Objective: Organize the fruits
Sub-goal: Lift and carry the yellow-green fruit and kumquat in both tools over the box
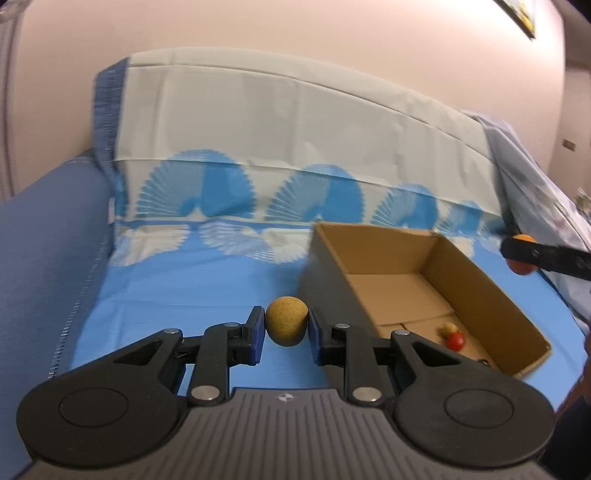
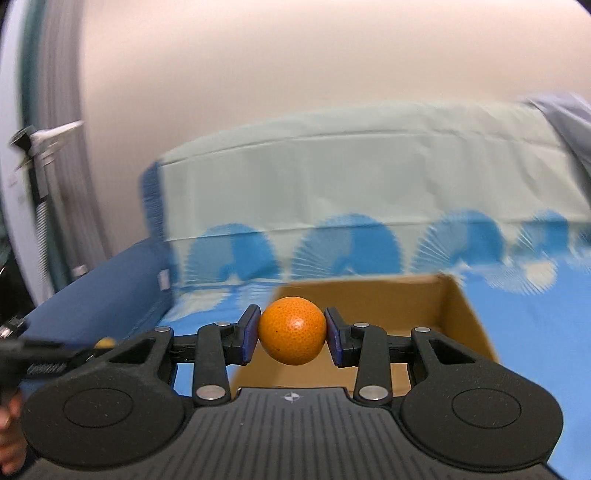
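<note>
The left hand-held gripper pinches a yellow fruit above the bed, just left of the box. The right hand-held gripper pinches an orange over the box.

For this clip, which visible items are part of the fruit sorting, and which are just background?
Job items:
- left gripper shut on yellow-brown fruit
- right gripper shut on orange
- cardboard box
- small red fruit in the box

Background:
- patterned blue sheet
- pillow
- wall picture
</note>
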Available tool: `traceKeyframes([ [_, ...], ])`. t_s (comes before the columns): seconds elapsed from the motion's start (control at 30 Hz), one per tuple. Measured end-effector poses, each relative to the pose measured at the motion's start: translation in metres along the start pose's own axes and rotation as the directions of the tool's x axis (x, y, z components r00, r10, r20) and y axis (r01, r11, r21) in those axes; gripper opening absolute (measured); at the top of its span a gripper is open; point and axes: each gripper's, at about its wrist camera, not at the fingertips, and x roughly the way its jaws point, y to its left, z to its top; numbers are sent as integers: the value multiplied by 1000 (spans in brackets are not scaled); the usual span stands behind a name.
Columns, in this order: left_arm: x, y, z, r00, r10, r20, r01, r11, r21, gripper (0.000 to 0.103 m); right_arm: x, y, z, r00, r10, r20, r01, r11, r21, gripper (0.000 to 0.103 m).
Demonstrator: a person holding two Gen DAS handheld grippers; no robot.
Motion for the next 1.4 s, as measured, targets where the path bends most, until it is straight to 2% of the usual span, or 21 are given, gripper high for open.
traceKeyframes([
  [0.17, 14, -22, -13, 999, -20, -30, 21, 999, 32, 27, -4, -40, -3, 997, -73, 2, 73, 995, 73, 39],
  [0.33, 19, -31, -17, 999, -43, 14, 42, 999, 21, 27, -13, -57, -10, 993, -119, 2, 119, 990, 70, 39],
  [0.47, 24, -36, -16, 998, -55, 36, 55, 998, 3, 27, -15, -57, -13, 990, -139, 2, 138, 990, 12, 39],
  [0.67, 37, -47, -19, 996, -80, 30, 80, 997, 9, 27, -15, -62, -18, 986, -165, -8, 165, 985, -41, 39],
  [0.87, 44, -60, -22, 994, -98, 42, 95, 994, 54, 27, -12, -63, -19, 984, -177, -10, 177, 983, -50, 39],
  [1.4, 58, -60, -21, 993, -114, 32, 112, 993, 45, 27, 1, -56, -21, 984, -175, -25, 173, 983, -58, 39],
])
